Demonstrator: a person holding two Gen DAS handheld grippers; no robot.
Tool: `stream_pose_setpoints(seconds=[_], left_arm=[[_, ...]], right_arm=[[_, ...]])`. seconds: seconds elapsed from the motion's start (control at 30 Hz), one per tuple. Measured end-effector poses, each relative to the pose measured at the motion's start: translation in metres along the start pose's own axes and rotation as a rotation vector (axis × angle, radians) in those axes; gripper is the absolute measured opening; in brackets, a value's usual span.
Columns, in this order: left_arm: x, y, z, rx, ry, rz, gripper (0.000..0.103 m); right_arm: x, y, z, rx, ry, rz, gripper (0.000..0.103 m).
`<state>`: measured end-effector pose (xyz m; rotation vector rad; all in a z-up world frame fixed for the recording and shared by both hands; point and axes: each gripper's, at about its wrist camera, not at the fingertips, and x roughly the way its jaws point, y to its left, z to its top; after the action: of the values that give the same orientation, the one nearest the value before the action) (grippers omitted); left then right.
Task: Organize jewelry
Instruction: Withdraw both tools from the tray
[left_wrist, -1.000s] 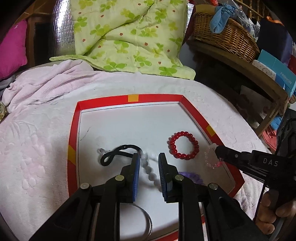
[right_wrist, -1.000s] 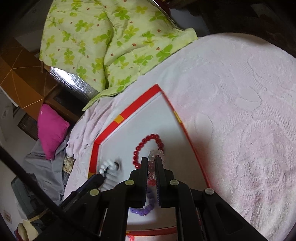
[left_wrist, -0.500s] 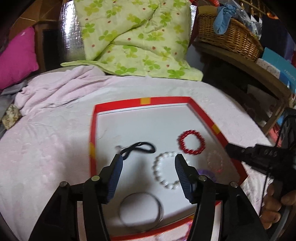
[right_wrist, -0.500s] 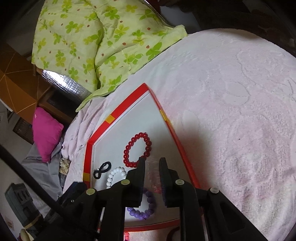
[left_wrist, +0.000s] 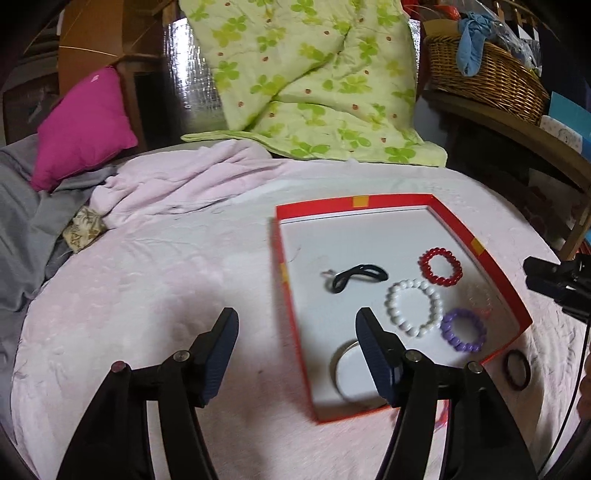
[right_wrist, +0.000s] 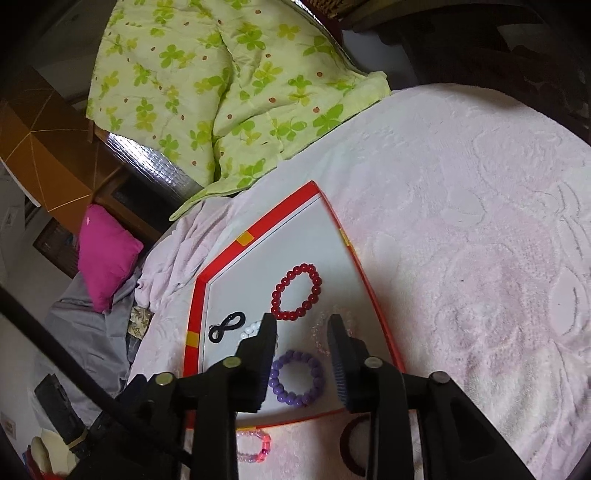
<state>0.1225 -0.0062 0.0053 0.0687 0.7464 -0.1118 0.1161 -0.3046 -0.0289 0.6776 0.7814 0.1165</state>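
Your left gripper (left_wrist: 297, 334) is spreading wide with nothing between its pads; it hangs over the pink blanket (left_wrist: 155, 280) at the near left edge of the red-rimmed tray (left_wrist: 369, 202). Your right gripper (right_wrist: 303, 338) is parting too, its narrower gap empty, above the clear bead bracelet (right_wrist: 325, 334) lying by the tray's right rim. In the tray: red bracelet (left_wrist: 441, 266) far right, white bracelet (left_wrist: 413, 307) centre, purple bracelet (left_wrist: 463, 329) near right, black hair tie (left_wrist: 356, 277) to the left, silver bangle (left_wrist: 341, 363) nearest. A dark red hair tie (left_wrist: 517, 369) and a pink bracelet (right_wrist: 253, 446) lie just outside the near rim.
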Motion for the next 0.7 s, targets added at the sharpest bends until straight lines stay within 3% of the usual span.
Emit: stream_pose_setpoints(seconds=[0.43, 0.7], left_arm=[[-0.023, 0.009, -0.026, 0.012, 0.017, 0.035, 0.072], [-0.05, -0.007, -0.052, 0.037, 0.016, 0.021, 0.073]], right_arm=[[-0.021, -0.037, 0.0, 0.138, -0.019, -0.028, 0.032], [-0.03, -0.015, -0.024, 0.057, 0.009, -0.027, 0.032]])
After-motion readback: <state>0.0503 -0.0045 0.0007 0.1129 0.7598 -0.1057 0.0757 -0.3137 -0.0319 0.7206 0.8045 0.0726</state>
